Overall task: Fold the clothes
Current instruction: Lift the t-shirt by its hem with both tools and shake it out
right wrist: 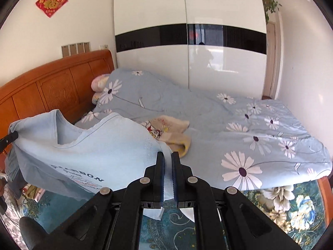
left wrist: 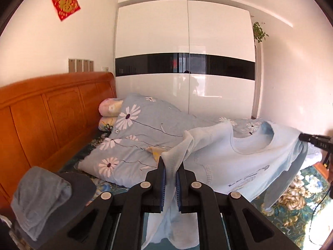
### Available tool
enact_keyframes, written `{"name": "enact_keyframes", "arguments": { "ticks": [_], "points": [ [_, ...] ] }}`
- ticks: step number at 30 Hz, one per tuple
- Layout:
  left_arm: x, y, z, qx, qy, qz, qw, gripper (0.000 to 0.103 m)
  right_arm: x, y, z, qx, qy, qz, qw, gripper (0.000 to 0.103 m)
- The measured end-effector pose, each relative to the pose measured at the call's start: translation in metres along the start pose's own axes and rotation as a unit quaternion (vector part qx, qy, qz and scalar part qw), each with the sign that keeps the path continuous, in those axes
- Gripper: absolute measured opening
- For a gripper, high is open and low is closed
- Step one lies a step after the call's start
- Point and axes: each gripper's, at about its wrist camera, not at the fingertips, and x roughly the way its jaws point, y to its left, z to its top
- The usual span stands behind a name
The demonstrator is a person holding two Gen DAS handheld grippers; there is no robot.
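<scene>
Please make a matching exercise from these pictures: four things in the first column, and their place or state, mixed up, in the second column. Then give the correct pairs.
Things
1. pale blue cotton T-shirt
2. red square paper wall decoration
3. folded grey-blue cloth
4. crumpled yellow patterned cloth

Places or states
A. hanging on the white wall above the headboard
B. lying on the daisy-print duvet
C. held up between both tongs
D. resting at the left wrist view's lower left

Pairs: 1-C, 2-A, 3-D, 4-B
</scene>
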Motion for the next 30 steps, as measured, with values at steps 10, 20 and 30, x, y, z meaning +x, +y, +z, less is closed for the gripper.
{"name": "enact_keyframes", "arguments": {
  "ticks": [10,20,30],
  "points": [
    [-0.056,-0.022,-0.028,0.048,0.023,0.036,0.9979,0.010,-0.081,0.007,-0.029,0.002,-0.020,0.043,0.999,0.007],
    [0.062,-0.026,-0.074,0.055,0.162,0.075,0.9824,0.013,0.024,-0.002,-0.054,-0.004,0.101,0.045,0.994,0.007],
    [0.191,-0.024,-0.224,-0.048,0.375,0.056,0.9242,0.012,0.179,-0.030,-0.178,0.037,0.297,0.032,0.954,0.007]
  ]
}}
